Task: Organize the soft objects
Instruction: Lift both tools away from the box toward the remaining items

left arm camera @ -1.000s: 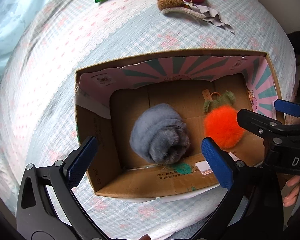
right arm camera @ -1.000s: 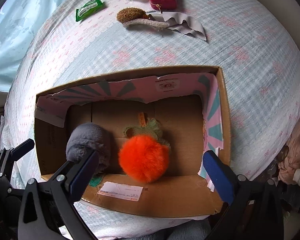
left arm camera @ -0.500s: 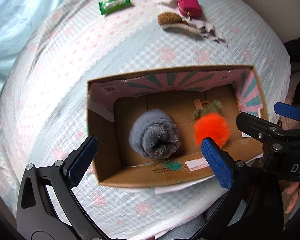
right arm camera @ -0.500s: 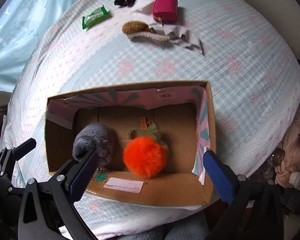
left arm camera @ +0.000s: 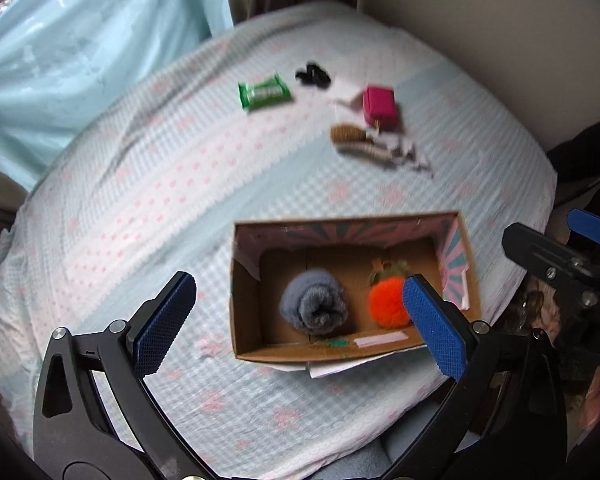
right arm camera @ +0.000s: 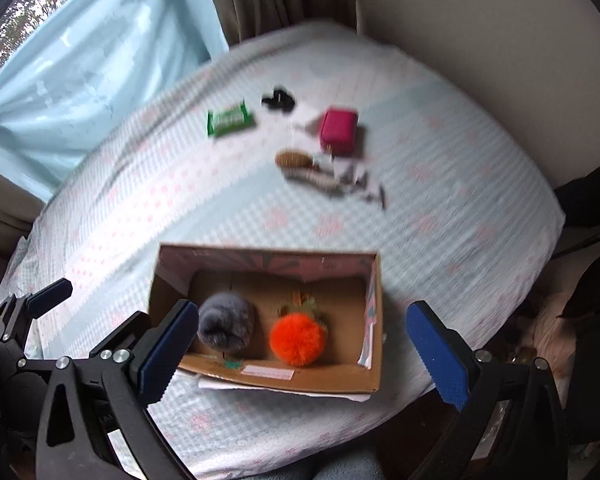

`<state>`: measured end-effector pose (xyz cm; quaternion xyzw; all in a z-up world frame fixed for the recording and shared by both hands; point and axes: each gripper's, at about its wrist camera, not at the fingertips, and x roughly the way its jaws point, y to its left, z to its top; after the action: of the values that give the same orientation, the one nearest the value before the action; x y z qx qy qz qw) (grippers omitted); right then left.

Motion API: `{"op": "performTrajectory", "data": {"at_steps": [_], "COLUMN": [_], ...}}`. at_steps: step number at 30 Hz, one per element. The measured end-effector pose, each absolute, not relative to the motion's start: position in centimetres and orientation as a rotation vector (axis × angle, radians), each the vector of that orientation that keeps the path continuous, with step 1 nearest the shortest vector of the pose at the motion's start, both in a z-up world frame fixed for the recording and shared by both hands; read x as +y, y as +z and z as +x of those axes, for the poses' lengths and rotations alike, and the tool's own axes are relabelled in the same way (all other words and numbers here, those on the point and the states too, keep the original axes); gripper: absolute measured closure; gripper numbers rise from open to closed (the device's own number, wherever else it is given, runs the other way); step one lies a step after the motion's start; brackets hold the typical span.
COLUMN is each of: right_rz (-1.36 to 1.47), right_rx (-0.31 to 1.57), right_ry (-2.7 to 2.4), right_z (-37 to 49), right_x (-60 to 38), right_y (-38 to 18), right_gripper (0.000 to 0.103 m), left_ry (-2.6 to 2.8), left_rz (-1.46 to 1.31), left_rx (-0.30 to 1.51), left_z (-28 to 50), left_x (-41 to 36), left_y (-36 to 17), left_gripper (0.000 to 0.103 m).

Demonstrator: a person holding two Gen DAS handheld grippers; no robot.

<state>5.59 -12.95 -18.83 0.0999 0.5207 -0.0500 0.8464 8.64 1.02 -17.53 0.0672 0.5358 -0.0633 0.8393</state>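
The bed point(left arm camera: 148, 184), under its pale checked cover, carries everything. Near its front edge sits the cardboard box point(left arm camera: 244, 320), open at the top, its long side running along that edge. Inside lie the grey fur roll point(left arm camera: 315, 299) toward the box's left end and the orange pompom point(left arm camera: 388, 304) just beside it on the right.

What is left to sort lies well apart from the box, toward the far edge of the bed: the green packet point(left arm camera: 263, 92), the black hair tie point(left arm camera: 313, 76), the pink pouch point(left arm camera: 379, 105), and nearest the box, the brown fuzzy piece point(left arm camera: 360, 141) with a grey cloth point(left arm camera: 414, 158) touching it. That brown piece is a long thing, and its long axis slants from far-left to near-right across the bed.

Both of my tools hang over the front edge, empty, jaws spread wide: my left gripper point(left arm camera: 296, 316) and my right gripper point(right arm camera: 300, 340). The brown piece lies straight ahead, beyond the box's far wall. I judge my right gripper the slightly better placed. I would turn the jaws across that slant to close over its narrow width.
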Motion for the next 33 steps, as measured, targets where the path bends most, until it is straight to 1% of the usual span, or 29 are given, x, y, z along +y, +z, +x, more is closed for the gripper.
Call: {"op": "performTrajectory", "data": {"at_steps": [8,11,17,20,25,33], "right_rz": [0.191,0.180,0.153,0.125,0.164,0.274], "right_rx": [0.931,0.885,0.854,0.869,0.876,0.976], "right_ry": [-0.177,-0.200,-0.222,-0.215,-0.191,-0.172], "right_z": [4.5,4.3,4.6,5.5,7.3,12.8], "right_x": [-13.4,-13.5,-13.9,-14.4,-16.5,-22.3], "right_y": [-12.7,-11.3,-10.2,-10.1,-10.9,-15.8], "right_gripper": [0.000,0.000,0.000,0.000,0.000,0.000], "left_ry": [-0.138,-0.151,-0.183,-0.196,-0.200,-0.175], "left_rz": [0.123,0.114,0.095,0.081,0.052,0.005], "left_rx": [0.967,0.939,0.912,0.926,0.952,1.035], "left_z": [8.1,8.4,9.9,11.4,14.2,20.8], "left_x": [1.4,1.4,1.2,0.9,0.2,-2.5], "left_y": [-11.4,-10.4,-9.7,-10.0,-10.9,-14.5], "left_gripper": [0.000,0.000,0.000,0.000,0.000,0.000]}}
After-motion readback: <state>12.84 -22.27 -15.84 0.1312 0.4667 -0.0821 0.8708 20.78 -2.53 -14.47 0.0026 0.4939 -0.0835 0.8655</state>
